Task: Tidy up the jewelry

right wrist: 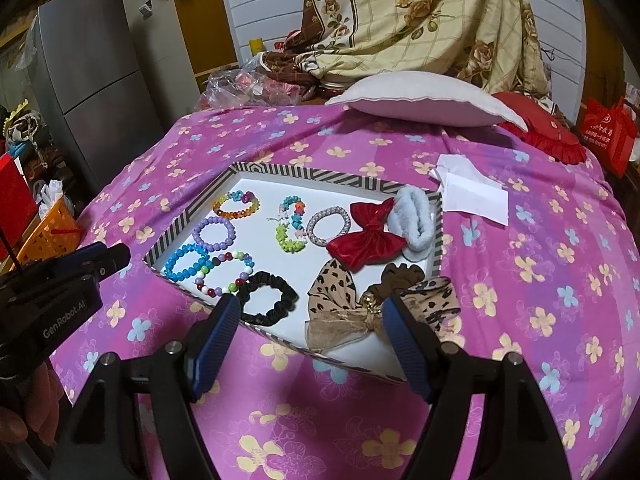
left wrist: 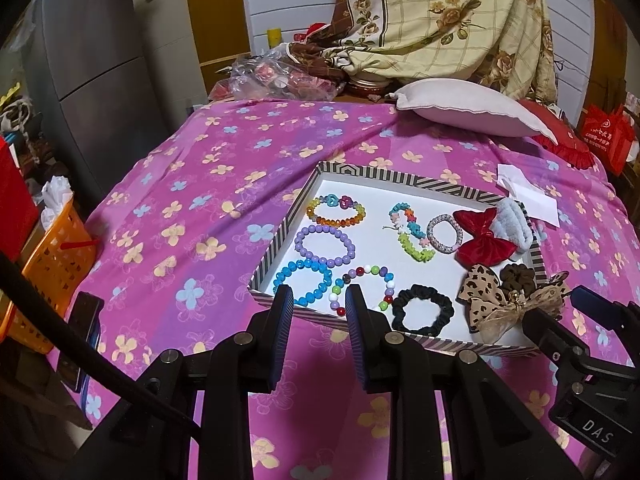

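A striped-rim white tray [left wrist: 280, 236] [right wrist: 188, 212] lies on the pink bedspread. It holds several bead bracelets: amber [left wrist: 336, 210], purple [left wrist: 325, 245], blue [left wrist: 303, 282] and multicolour [left wrist: 362, 286]. It also holds a black scrunchie [left wrist: 422, 307] [right wrist: 266, 298], a red bow [left wrist: 482, 236] [right wrist: 366, 238], a leopard bow [left wrist: 494, 300] [right wrist: 340, 292], a brown scrunchie [left wrist: 518, 276] and a grey fluffy tie [right wrist: 416, 216]. My left gripper [left wrist: 318, 300] is open and empty over the tray's near edge. My right gripper [right wrist: 310, 312] is open and empty, just before the leopard bow.
A pillow [left wrist: 468, 108] and a red cushion [left wrist: 560, 136] lie at the bed's far end. White paper [right wrist: 472, 188] lies right of the tray. An orange basket [left wrist: 52, 268] and a phone [left wrist: 82, 336] are at the left. A fridge [right wrist: 92, 76] stands behind.
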`<action>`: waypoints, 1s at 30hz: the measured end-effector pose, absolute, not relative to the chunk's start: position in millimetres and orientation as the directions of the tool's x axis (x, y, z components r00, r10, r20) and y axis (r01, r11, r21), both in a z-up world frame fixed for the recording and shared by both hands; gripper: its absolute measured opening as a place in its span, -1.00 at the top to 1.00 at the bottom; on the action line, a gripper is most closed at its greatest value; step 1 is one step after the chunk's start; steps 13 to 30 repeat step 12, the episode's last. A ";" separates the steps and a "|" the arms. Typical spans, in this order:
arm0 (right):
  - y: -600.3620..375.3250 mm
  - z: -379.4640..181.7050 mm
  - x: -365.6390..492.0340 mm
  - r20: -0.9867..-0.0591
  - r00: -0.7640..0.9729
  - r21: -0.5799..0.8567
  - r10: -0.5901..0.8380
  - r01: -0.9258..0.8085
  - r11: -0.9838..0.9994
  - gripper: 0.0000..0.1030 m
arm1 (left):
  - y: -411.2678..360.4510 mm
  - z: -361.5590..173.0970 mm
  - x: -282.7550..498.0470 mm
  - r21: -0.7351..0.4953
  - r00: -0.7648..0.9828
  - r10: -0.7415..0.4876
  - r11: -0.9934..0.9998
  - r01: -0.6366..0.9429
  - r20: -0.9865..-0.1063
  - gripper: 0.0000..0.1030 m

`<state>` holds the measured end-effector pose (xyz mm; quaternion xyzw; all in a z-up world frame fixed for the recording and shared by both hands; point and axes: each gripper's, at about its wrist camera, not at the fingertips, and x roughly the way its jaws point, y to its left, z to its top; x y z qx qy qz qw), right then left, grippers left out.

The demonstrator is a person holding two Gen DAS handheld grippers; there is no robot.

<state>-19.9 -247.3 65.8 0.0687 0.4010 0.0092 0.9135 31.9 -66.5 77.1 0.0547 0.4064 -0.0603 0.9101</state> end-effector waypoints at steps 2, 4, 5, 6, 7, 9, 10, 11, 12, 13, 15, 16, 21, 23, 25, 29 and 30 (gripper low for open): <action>-247.1 64.7 -19.1 -0.732 0.677 0.134 0.073 0.038 0.990 -0.50 | -67.9 77.3 31.4 0.051 0.665 -0.067 0.986 0.157 -0.744 0.39; -247.0 63.5 -19.1 -0.733 0.676 0.135 0.076 0.035 0.990 -0.50 | -68.8 77.3 29.9 0.054 0.673 -0.071 0.985 0.163 -0.736 0.39; -247.5 62.8 -19.3 -0.733 0.676 0.136 0.077 0.035 0.990 -0.50 | -69.3 77.7 29.3 0.055 0.677 -0.073 0.985 0.165 -0.732 0.39; -247.5 62.9 -19.1 -0.733 0.676 0.136 0.076 0.036 0.990 -0.50 | -69.6 77.5 28.7 0.055 0.681 -0.075 0.984 0.168 -0.729 0.39; -248.5 62.3 -19.5 -0.733 0.676 0.140 0.078 0.038 0.989 -0.50 | -70.0 77.2 28.8 0.058 0.681 -0.075 0.984 0.171 -0.728 0.39; -252.9 62.4 -21.4 -0.728 0.681 0.148 0.080 0.042 0.988 -0.50 | -70.3 75.6 29.4 0.062 0.677 -0.072 0.983 0.172 -0.733 0.39; -255.8 63.4 -23.2 -0.723 0.686 0.150 0.080 0.044 0.988 -0.50 | -69.3 74.7 29.7 0.056 0.671 -0.076 0.984 0.172 -0.738 0.39; -260.1 64.9 -25.8 -0.717 0.693 0.149 0.075 0.047 0.988 -0.50 | -67.3 73.4 30.1 0.044 0.662 -0.081 0.984 0.170 -0.745 0.39; -264.9 66.3 -28.4 -0.711 0.700 0.144 0.067 0.052 0.988 -0.50 | -64.5 72.1 30.4 0.032 0.654 -0.086 0.986 0.166 -0.752 0.39; -264.9 66.3 -28.4 -0.711 0.700 0.144 0.067 0.052 0.988 -0.50 | -64.5 72.1 30.4 0.032 0.654 -0.086 0.986 0.166 -0.752 0.39; -264.9 66.3 -28.4 -0.711 0.700 0.144 0.067 0.052 0.988 -0.50 | -64.5 72.1 30.4 0.032 0.654 -0.086 0.986 0.166 -0.752 0.39; -264.9 66.3 -28.4 -0.711 0.700 0.144 0.067 0.052 0.988 -0.50 | -64.5 72.1 30.4 0.032 0.654 -0.086 0.986 0.166 -0.752 0.39; -264.9 66.3 -28.4 -0.711 0.700 0.144 0.067 0.052 0.988 -0.50 | -64.5 72.1 30.4 0.032 0.654 -0.086 0.986 0.166 -0.752 0.39; -264.9 66.3 -28.4 -0.711 0.700 0.144 0.067 0.052 0.988 -0.50 | -64.5 72.1 30.4 0.032 0.654 -0.086 0.986 0.166 -0.752 0.39; -264.9 66.3 -28.4 -0.711 0.700 0.144 0.067 0.052 0.988 -0.50 | -64.5 72.1 30.4 0.032 0.654 -0.086 0.986 0.166 -0.752 0.39; -264.9 66.3 -28.4 -0.711 0.700 0.144 0.067 0.052 0.988 -0.50 | -64.5 72.1 30.4 0.032 0.654 -0.086 0.986 0.166 -0.752 0.39; -264.9 66.3 -28.4 -0.711 0.700 0.144 0.067 0.052 0.988 -0.50 | -64.5 72.1 30.4 0.032 0.654 -0.086 0.986 0.166 -0.752 0.39</action>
